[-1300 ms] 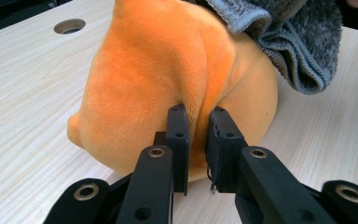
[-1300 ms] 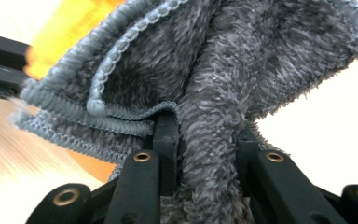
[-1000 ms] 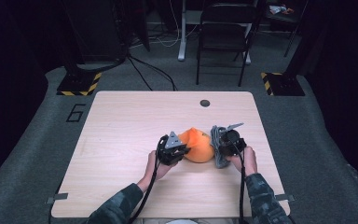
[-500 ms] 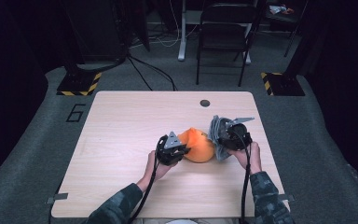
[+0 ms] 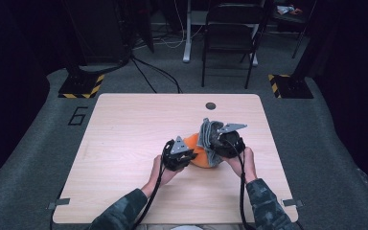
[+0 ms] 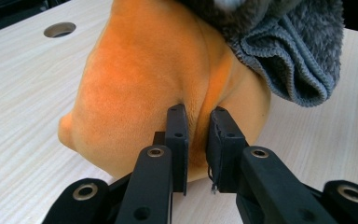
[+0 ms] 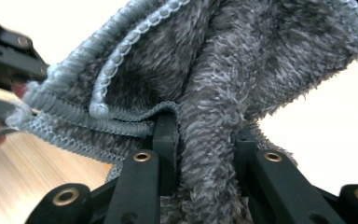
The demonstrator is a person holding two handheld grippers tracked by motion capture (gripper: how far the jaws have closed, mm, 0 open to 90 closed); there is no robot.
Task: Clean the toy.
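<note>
We are working mid-table with two soft things: an orange plush (image 5: 199,154) resting on the wooden table (image 5: 124,143), and a grey fleecy cloth (image 5: 207,136) draped against its right side.

Left gripper (image 6: 198,135): we are pinching a fold of the orange plush between its jaws, which are nearly closed on the fabric. This hand is sitting where it was a second ago, pinning the plush down at the near left side.

Right gripper (image 7: 200,140): its jaws are clamped on a thick bunch of the grey cloth, with hemmed edges folding over to the left in the right gripper view.

Change over the last second: in the high view the right gripper (image 5: 225,141) is now standing higher and slightly farther from us than before, and the cloth is rising with it, bunched up above the plush rather than lying low beside it.

Our reading: we are peeling the cloth off the plush while the left hand is anchoring it. The cloth's lower part is still touching the plush, so the separation is not yet finished.
</note>
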